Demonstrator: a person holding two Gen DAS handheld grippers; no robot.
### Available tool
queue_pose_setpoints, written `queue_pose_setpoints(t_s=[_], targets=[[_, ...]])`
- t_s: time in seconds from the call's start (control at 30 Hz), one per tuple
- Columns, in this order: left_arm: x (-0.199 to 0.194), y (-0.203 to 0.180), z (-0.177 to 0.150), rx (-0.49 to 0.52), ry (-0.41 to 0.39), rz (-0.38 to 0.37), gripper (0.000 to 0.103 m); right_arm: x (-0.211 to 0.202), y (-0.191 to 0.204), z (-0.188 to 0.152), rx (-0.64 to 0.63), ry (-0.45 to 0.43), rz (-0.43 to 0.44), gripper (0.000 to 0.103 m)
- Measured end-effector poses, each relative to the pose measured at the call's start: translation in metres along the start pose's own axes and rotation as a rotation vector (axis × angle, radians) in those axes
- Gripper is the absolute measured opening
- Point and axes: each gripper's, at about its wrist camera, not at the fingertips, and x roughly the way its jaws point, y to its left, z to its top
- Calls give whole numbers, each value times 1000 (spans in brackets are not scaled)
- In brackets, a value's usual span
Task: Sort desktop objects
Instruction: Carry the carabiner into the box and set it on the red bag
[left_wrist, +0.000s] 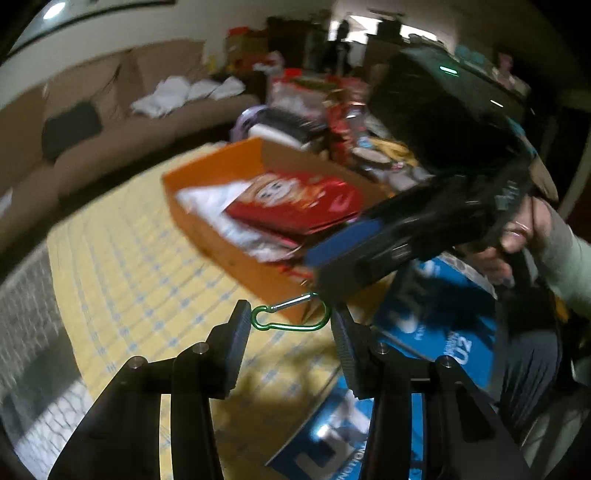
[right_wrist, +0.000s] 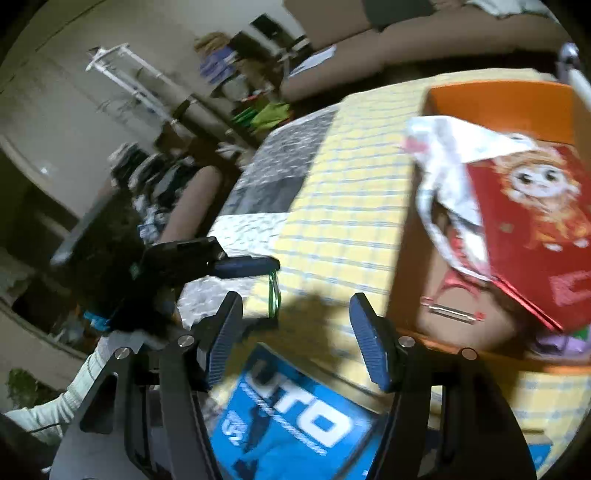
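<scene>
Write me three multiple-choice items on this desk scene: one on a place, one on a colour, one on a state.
1. Where does the red package lie?
A. on the sofa
B. on the blue box
C. in the orange box

2. What colour is the carabiner in the left gripper?
A. green
B. red
C. black

3. How does the right gripper stand?
A. shut on a carabiner
B. open, with nothing between its fingers
C. shut on a cloth

Answers:
1 C, since the orange walls rise around the package.
2 A, since its bent frame is green, with a silver gate.
3 B, since only the yellow checked tablecloth shows through the gap.
</scene>
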Motion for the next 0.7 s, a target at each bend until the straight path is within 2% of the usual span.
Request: queue_pose_setpoints(t_s=[0.07, 0.13, 0.17, 0.2, 0.33, 0.47, 0.5, 0.53, 0.6, 0.7], targets=[[-5, -10, 11, 38, -4, 2, 45, 1, 7, 3, -22, 20, 31, 50], [-8, -13, 24, 64, -8, -2, 46, 2, 11, 3, -38, 46, 39, 29], [-8, -15, 26, 79, -4, -3, 46, 2, 12, 3, -41, 50, 48, 9], [-8, -18, 29, 94, 0, 4, 46, 0, 12, 3, -37, 46, 43, 7], [6, -24, 46, 115, 4, -4, 46, -12, -1, 6, 3, 34, 39, 5], [36, -26, 74, 127, 15, -8, 48, -34, -21, 20, 19, 17, -35, 6], [45, -25, 85, 113, 14, 0, 51, -42, -27, 23, 29, 10, -55, 5], [53, -24, 93, 103, 13, 17, 63, -50, -36, 28, 41, -3, -75, 5], [73, -21, 108, 77, 11, 29, 79, -67, -58, 40, 66, -37, -134, 5], [105, -12, 121, -3, 36, -4, 79, -87, -90, 49, 116, -83, -196, 5]])
